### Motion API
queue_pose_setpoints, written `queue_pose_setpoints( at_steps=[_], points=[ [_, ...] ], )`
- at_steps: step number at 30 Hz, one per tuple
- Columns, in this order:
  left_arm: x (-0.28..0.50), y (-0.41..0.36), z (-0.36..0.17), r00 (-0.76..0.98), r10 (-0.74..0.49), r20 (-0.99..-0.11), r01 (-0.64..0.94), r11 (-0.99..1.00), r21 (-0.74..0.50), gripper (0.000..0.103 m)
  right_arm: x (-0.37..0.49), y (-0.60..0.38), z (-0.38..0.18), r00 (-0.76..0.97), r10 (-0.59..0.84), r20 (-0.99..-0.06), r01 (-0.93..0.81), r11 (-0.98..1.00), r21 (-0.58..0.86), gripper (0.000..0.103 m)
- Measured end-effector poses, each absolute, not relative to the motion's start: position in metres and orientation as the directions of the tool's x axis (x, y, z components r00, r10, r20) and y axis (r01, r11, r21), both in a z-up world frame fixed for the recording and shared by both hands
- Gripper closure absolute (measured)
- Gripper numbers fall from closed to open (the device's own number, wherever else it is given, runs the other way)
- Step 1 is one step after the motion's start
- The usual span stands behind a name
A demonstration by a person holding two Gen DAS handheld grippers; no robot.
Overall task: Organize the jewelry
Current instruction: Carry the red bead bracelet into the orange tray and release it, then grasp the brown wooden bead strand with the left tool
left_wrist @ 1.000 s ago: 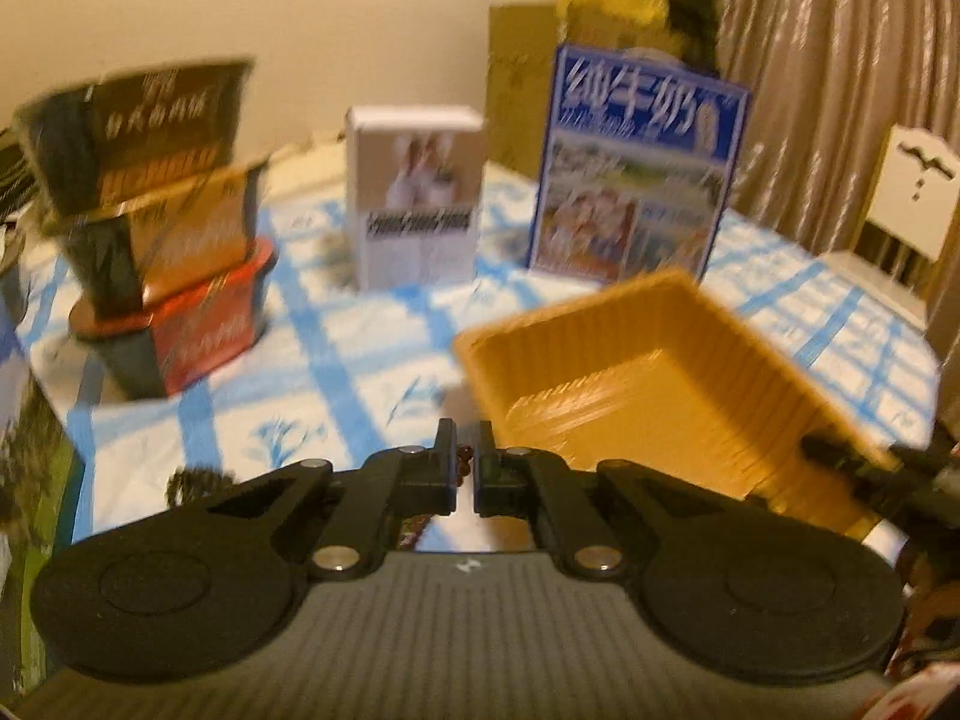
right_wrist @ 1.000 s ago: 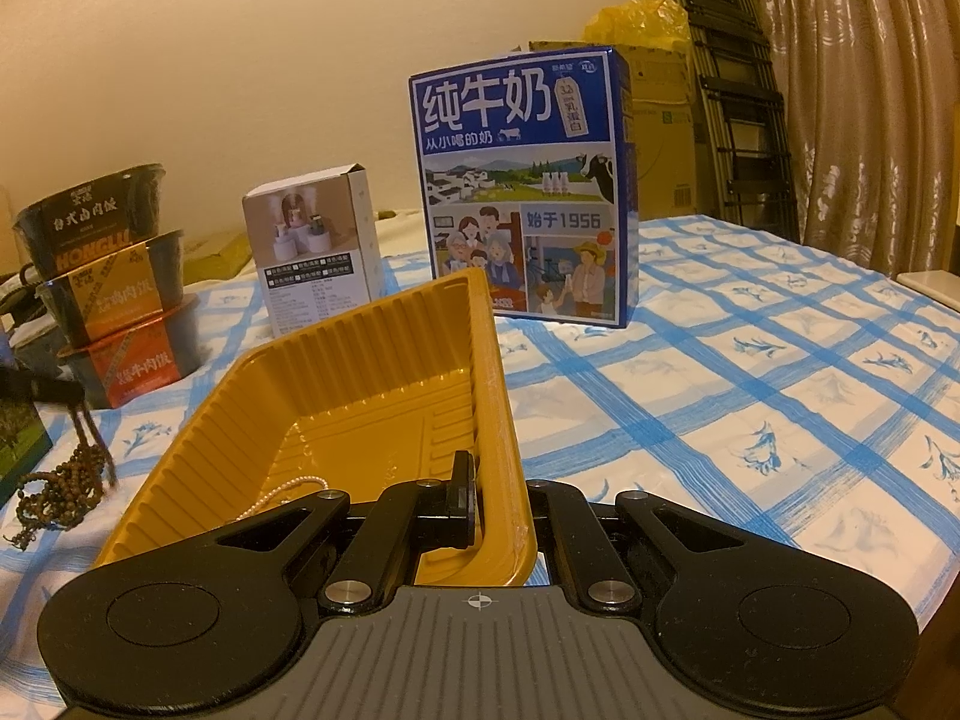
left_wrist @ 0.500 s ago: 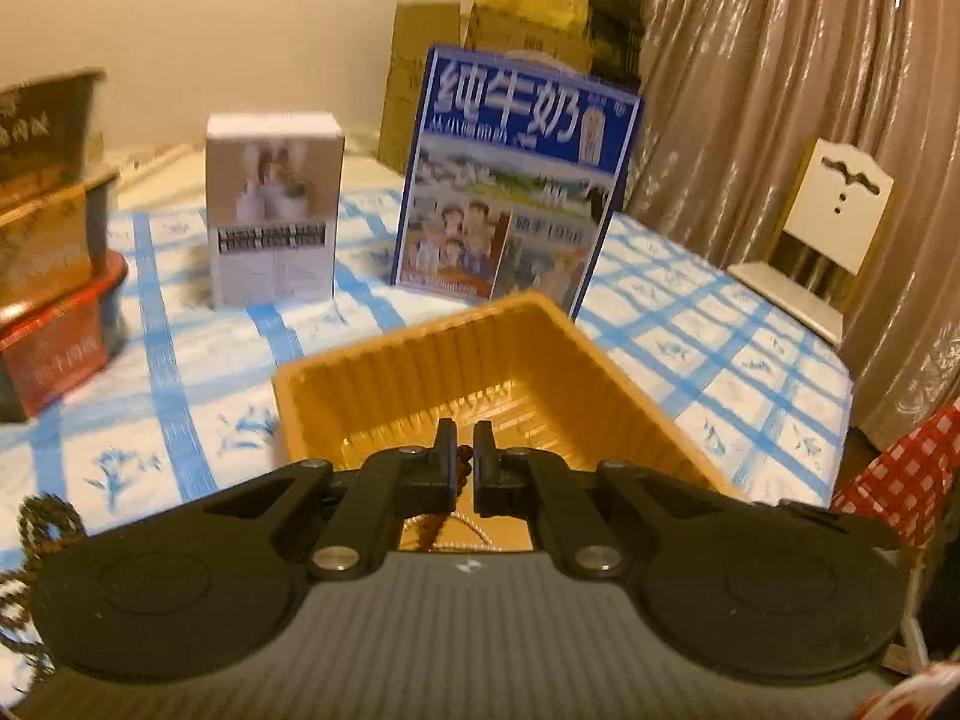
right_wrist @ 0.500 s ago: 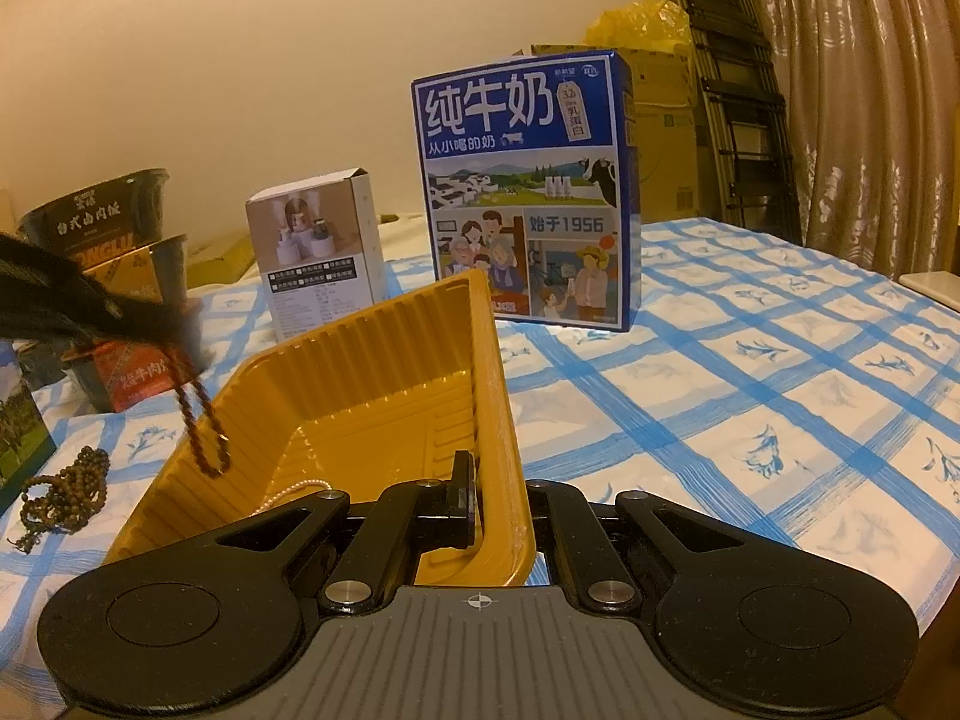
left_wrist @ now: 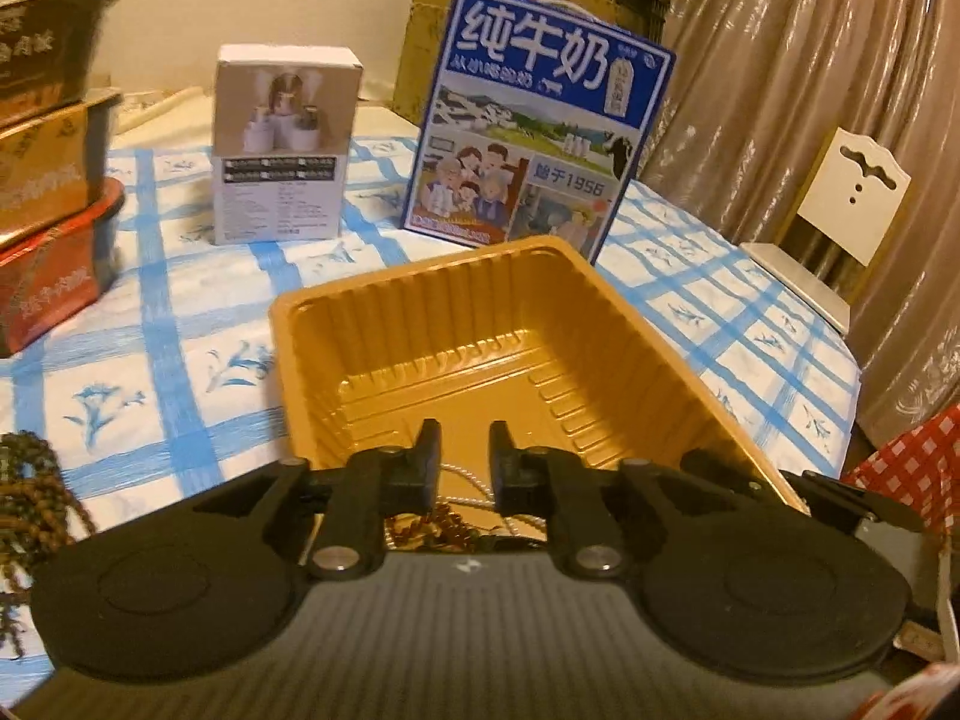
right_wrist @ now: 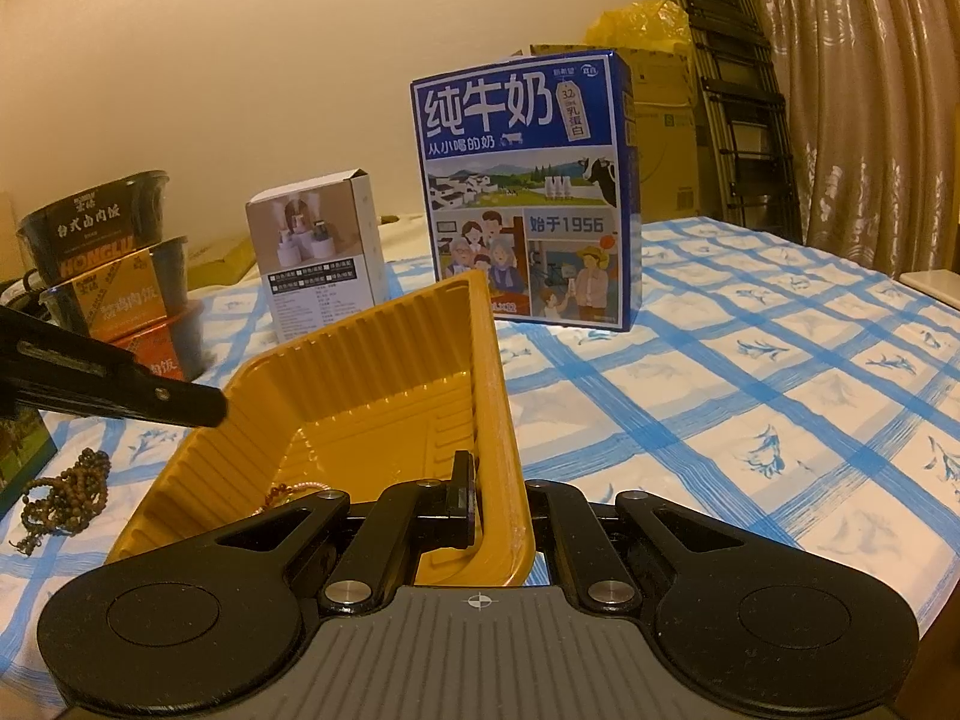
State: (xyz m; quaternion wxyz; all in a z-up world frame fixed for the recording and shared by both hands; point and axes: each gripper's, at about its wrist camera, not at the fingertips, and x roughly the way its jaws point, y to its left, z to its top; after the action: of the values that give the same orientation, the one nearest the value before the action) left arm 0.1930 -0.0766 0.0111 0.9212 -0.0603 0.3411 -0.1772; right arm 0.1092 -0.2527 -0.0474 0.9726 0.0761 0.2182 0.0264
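While the gripper bodies fill the bottom of both views, much of the jewelry stays half hidden. At the far left edge of the left wrist view, a heap of brown beads (left_wrist: 24, 498) lies on the blue-checked tablecloth (left_wrist: 180, 324), cut off by the frame and blurred. Right of it, the left gripper (left_wrist: 462, 456) hangs over the near end of the yellow tray (left_wrist: 630, 324); its jaws have just been opening, stand slightly apart and hold nothing. Below them a dark bead bracelet (left_wrist: 444, 525) and a pale chain (left_wrist: 516, 516) lie on the tray floor, mostly covered by the gripper, so their shapes are hard to make out.

From the right wrist view, the tray's long axis runs from the lower middle of the frame up toward the milk carton (right_wrist: 522, 192), its far end lifted off the cloth. The right gripper (right_wrist: 498, 498) is clamped on the tray's near right wall, one finger inside; the outer finger is hidden behind the wall.
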Motion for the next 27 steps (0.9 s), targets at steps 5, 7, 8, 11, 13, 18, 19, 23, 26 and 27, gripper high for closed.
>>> queue_pose_setpoints(
  at_steps=[5,7,8,11,13,18,19,23,26,27],
  points=[
    [0.174,-0.052,0.022,0.733,-0.325,-0.597,0.257,0.946,-0.199,0.086,0.109,-0.253,-0.048,0.903,0.085,-0.42,-0.018,0.987,0.16,0.098],
    [0.166,-0.039,0.024,0.741,-0.294,-0.603,0.232,0.956,-0.18,0.085,0.109,-0.252,-0.047,0.904,0.085,-0.42,-0.019,0.987,0.159,0.098],
    [0.163,-0.032,0.023,0.744,-0.278,-0.607,0.219,0.961,-0.171,0.085,0.109,-0.253,-0.047,0.904,0.085,-0.42,-0.019,0.987,0.16,0.098],
    [0.153,-0.011,0.022,0.754,-0.226,-0.617,0.172,0.974,-0.147,0.085,0.109,-0.253,-0.047,0.904,0.085,-0.42,-0.018,0.987,0.16,0.098],
    [0.146,0.004,0.02,0.756,-0.19,-0.626,0.133,0.982,-0.137,0.085,0.109,-0.253,-0.047,0.904,0.085,-0.42,-0.018,0.987,0.16,0.098],
    [0.132,0.037,0.006,0.745,-0.111,-0.658,0.032,0.991,-0.132,0.084,0.109,-0.253,-0.047,0.902,0.083,-0.423,-0.016,0.987,0.16,0.098],
    [0.129,0.042,0.003,0.739,-0.097,-0.666,0.014,0.992,-0.129,0.084,0.109,-0.254,-0.047,0.903,0.083,-0.422,-0.016,0.987,0.16,0.098],
    [0.118,0.057,-0.012,0.716,-0.048,-0.696,-0.029,0.995,-0.098,0.083,0.109,-0.255,-0.048,0.902,0.084,-0.423,-0.016,0.987,0.161,0.098],
    [0.112,0.066,-0.021,0.708,-0.01,-0.706,-0.065,0.995,-0.079,0.081,0.109,-0.255,-0.048,0.903,0.083,-0.422,-0.016,0.987,0.16,0.098],
    [0.111,0.069,-0.023,0.703,0.0,-0.711,-0.079,0.994,-0.078,0.08,0.109,-0.255,-0.048,0.902,0.083,-0.423,-0.016,0.987,0.16,0.098]
  ],
)
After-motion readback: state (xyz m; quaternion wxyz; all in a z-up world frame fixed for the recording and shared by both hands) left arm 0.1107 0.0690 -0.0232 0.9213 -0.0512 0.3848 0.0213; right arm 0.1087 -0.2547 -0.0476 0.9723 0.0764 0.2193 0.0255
